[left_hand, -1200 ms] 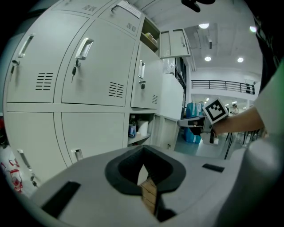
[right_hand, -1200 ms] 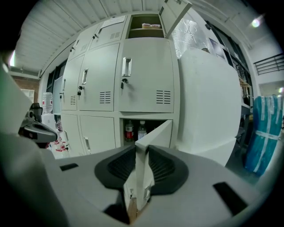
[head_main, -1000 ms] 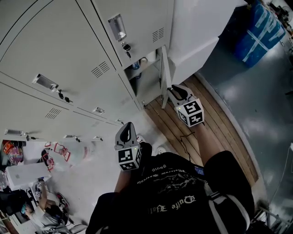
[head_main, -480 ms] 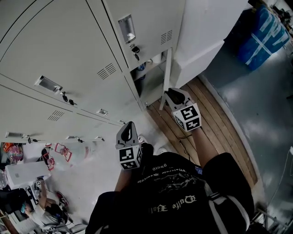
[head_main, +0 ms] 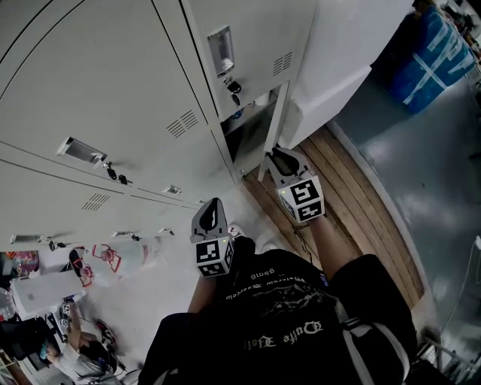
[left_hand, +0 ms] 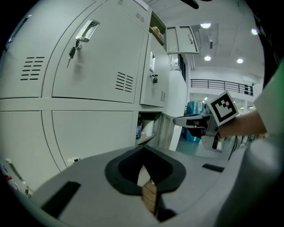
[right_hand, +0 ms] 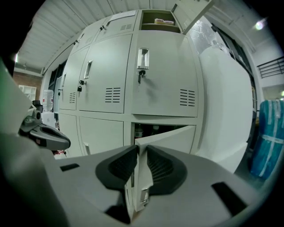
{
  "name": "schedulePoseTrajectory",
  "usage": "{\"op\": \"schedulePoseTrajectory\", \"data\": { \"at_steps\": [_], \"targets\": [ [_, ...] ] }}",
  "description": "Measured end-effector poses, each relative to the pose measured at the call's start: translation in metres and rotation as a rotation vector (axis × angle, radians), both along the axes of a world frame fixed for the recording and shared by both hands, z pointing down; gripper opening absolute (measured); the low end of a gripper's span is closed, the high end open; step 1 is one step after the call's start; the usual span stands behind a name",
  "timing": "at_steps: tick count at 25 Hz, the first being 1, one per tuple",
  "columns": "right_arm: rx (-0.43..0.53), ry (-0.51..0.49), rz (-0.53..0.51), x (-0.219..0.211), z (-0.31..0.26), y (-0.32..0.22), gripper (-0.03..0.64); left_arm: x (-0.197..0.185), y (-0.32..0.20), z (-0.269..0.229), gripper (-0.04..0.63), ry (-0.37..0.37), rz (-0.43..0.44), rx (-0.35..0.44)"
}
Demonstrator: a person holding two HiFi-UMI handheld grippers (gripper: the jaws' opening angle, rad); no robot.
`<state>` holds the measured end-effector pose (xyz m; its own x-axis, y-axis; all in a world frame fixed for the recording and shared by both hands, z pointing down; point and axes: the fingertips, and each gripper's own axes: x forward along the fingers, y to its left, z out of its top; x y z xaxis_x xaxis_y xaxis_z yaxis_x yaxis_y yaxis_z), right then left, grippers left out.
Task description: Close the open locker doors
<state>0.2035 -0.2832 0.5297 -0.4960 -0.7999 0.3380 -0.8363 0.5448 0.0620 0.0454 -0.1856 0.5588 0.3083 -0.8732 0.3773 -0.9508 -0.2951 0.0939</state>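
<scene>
A bank of grey lockers point(head_main: 113, 83) fills the left of the head view. The bottom right locker door point(head_main: 276, 128) stands partly open. My right gripper point(head_main: 272, 156) is at its free edge; in the right gripper view the door's edge point(right_hand: 166, 137) runs between the jaws of that gripper point(right_hand: 138, 150), which have just been closing and now press on it. My left gripper point(head_main: 213, 203) hangs lower left in front of closed doors, shut with nothing in it point(left_hand: 143, 153). An upper locker door point(right_hand: 191, 13) also hangs open high on the right.
Bottles point(right_hand: 140, 131) stand inside the open lower locker. A white cabinet point(head_main: 338, 45) adjoins the lockers on the right, with a wooden floor strip point(head_main: 353, 203) below and a blue wrapped bundle point(head_main: 432, 45) beyond. Bags and a clear container point(head_main: 113, 256) lie at the left.
The right gripper has drawn in toward the lockers along with the lower door, which stands at a narrower angle. The left gripper has shifted only slightly.
</scene>
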Motion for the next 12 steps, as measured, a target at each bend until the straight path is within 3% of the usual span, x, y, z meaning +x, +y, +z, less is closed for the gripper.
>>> {"op": "schedulePoseTrajectory", "data": {
  "at_steps": [12],
  "targets": [
    [0.000, -0.001, 0.060, -0.033, 0.000, -0.019, 0.067, -0.017, -0.043, -0.003, 0.006, -0.009, 0.101, 0.029]
  ]
}}
